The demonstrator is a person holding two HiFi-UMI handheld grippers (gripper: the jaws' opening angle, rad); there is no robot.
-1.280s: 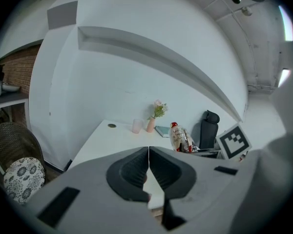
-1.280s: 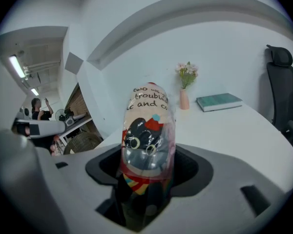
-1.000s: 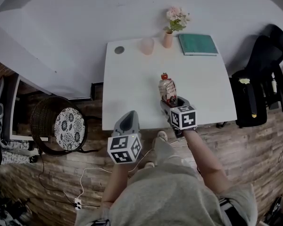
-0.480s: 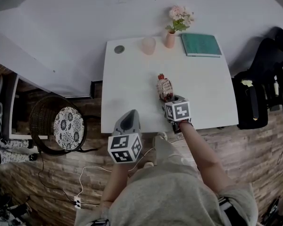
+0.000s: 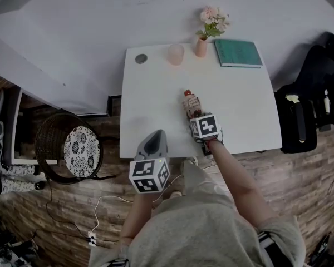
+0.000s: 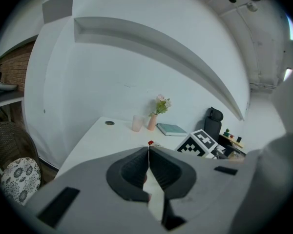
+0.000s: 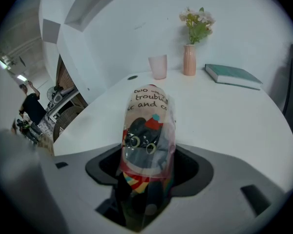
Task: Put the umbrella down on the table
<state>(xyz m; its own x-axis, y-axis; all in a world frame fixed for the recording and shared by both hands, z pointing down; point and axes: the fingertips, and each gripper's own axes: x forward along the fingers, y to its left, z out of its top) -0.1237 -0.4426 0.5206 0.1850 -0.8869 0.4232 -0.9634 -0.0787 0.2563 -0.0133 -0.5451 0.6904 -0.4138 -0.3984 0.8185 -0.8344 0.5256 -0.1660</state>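
Observation:
A folded umbrella (image 5: 192,103) in a clear sleeve printed with a black cartoon cat is held by its lower end in my right gripper (image 5: 197,117), jaws wide around it. It slants forward and down over the near middle of the white table (image 5: 156,99). The right gripper view looks along the umbrella (image 7: 146,130) between the jaws of my right gripper (image 7: 146,177); whether it touches the table is hidden. My left gripper (image 5: 157,135) hangs shut and empty off the table's front edge. In its own view the left gripper (image 6: 148,152) has its jaws together, with the umbrella's red tip (image 6: 150,143) beyond.
At the table's far edge stand a pink cup (image 5: 175,53), a vase of flowers (image 5: 200,45) and a green book (image 5: 237,53). A wicker chair with a patterned cushion (image 5: 80,151) stands left of the table. A black office chair (image 5: 312,88) stands at the right.
My right gripper has sunk and moved further over the table with the umbrella, tilting it more steeply down. The left gripper has barely shifted.

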